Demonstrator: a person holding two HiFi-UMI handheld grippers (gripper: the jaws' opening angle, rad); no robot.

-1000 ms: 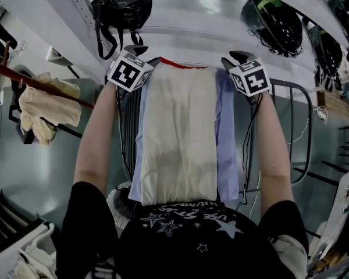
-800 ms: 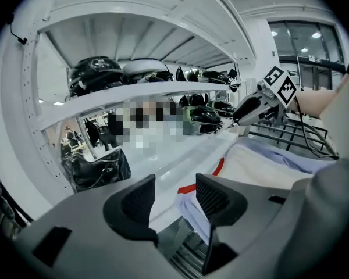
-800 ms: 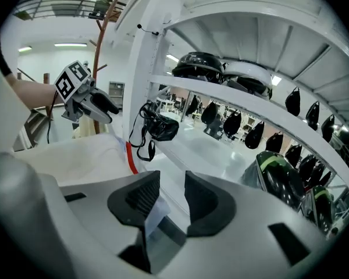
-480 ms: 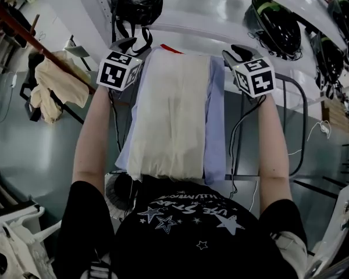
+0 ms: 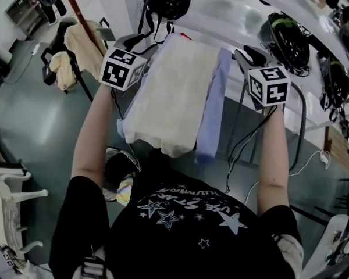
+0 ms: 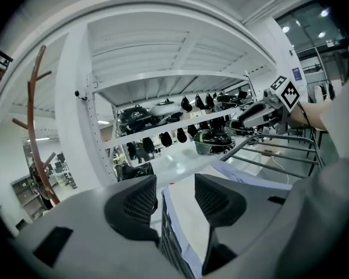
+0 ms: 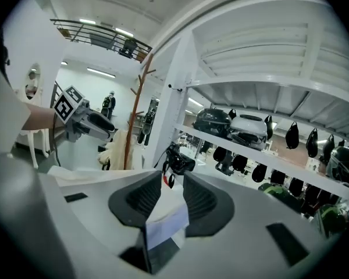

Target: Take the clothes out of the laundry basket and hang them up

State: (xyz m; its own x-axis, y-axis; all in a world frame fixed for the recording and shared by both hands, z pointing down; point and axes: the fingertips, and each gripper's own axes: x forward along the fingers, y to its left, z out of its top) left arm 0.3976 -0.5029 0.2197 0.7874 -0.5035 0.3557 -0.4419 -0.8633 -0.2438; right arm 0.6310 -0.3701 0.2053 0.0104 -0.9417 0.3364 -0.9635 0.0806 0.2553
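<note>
White shelving (image 5: 232,16) fills the far side of the room at twelve o'clock, with a black bag (image 5: 166,4) hanging off it and dark helmets (image 5: 288,39) lined up toward two o'clock. Over at eleven o'clock a brown coat stand (image 5: 81,16) carries cream garments (image 5: 84,42), and the grey floor (image 5: 35,127) spreads out at nine. A grey tubular rack (image 5: 299,115) stands behind the right forearm at three o'clock.

From where I stand, the person has both arms stretched forward with the load raised between the two tools. The clothes (image 5: 174,92) lie as a flat stack between the arms: a cream piece on top, a pale blue one under it showing along the three o'clock edge, and the near end drooping toward the person's chest at six.

At the stack's ten o'clock corner, the left tool (image 6: 174,182) has its jaws moderately apart and clamped on the dark slatted edge of the laundry basket (image 6: 168,243), with pale cloth lapped over that edge and filling the rest of the gap. The right tool (image 7: 172,179), at the two o'clock corner, has its jaws set narrow; they have just been closing, and they pinch a fold of pale blue and white cloth. A dark edge sits under that fold, but I cannot tell what it is.
</note>
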